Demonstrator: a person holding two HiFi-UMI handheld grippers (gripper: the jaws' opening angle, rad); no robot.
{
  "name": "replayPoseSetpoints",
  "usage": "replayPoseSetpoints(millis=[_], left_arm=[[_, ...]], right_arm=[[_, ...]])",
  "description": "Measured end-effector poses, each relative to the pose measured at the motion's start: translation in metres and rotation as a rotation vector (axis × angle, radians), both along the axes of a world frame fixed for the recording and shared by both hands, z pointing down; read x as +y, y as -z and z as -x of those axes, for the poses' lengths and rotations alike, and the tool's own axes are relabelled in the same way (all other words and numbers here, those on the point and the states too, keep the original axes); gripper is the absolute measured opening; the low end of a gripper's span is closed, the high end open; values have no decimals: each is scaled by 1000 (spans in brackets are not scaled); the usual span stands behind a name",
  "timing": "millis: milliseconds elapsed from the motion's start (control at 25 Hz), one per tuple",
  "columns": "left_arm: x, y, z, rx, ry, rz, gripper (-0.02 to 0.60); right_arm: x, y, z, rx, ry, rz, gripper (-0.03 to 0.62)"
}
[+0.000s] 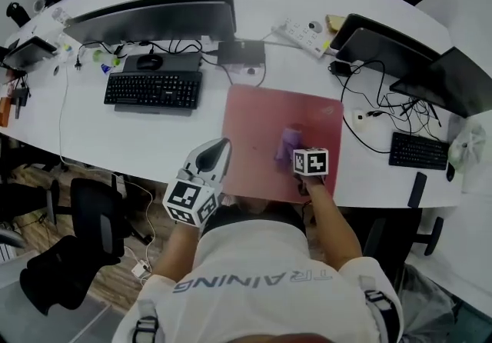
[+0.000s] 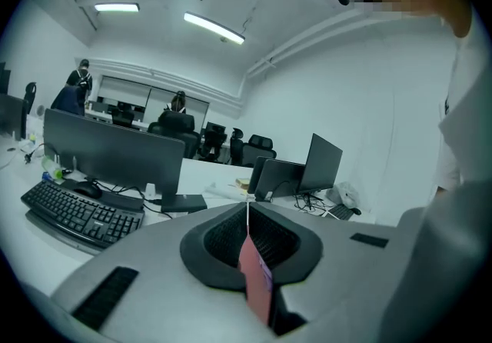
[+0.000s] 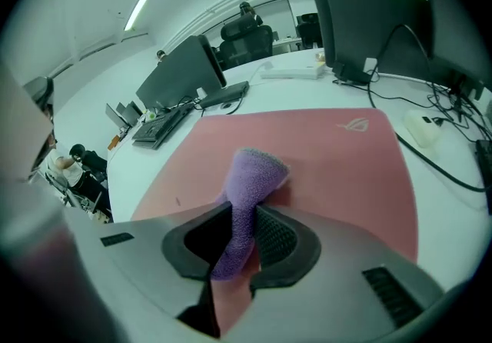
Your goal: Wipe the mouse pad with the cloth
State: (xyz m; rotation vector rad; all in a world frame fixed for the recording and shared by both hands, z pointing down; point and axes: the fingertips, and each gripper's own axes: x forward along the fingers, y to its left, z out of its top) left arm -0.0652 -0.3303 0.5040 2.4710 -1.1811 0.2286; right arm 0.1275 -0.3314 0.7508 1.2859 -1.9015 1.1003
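Note:
A pink-red mouse pad (image 1: 261, 130) lies on the white desk in front of me. On its near right part sits a bunched purple cloth (image 1: 289, 144). My right gripper (image 1: 299, 154) is shut on this cloth; in the right gripper view the cloth (image 3: 251, 180) rises from between the jaws (image 3: 240, 235) and rests on the pad (image 3: 338, 157). Over the pad's near left edge my left gripper (image 1: 217, 153) hovers, tilted up. Its jaws (image 2: 247, 235) stand shut with nothing held, and only a sliver of the pad (image 2: 256, 281) shows between them.
A black keyboard (image 1: 152, 90) and a monitor (image 1: 154, 18) stand left of the pad. A power strip (image 1: 304, 35), laptops (image 1: 384, 41), tangled cables and a white mouse (image 1: 360, 117) lie at the right, with another keyboard (image 1: 417, 151) and a phone (image 1: 417, 189). An office chair (image 1: 92, 218) stands beside me.

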Motion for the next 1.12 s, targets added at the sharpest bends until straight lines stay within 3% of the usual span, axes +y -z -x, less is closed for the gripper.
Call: replayPoseSetpoints(millis=[400, 760, 960, 1120], left_arm=[[-10, -5, -66, 14, -116, 14, 35], [-10, -9, -97, 23, -167, 20, 35], [-6, -7, -89, 23, -146, 17, 35], [0, -2, -72, 26, -118, 7, 35]], right_arm=[[24, 1, -101, 101, -98, -2, 97], [45, 2, -184, 216, -199, 4, 97], [49, 7, -196, 226, -244, -2, 97], [43, 36, -170, 159, -261, -76, 97]])
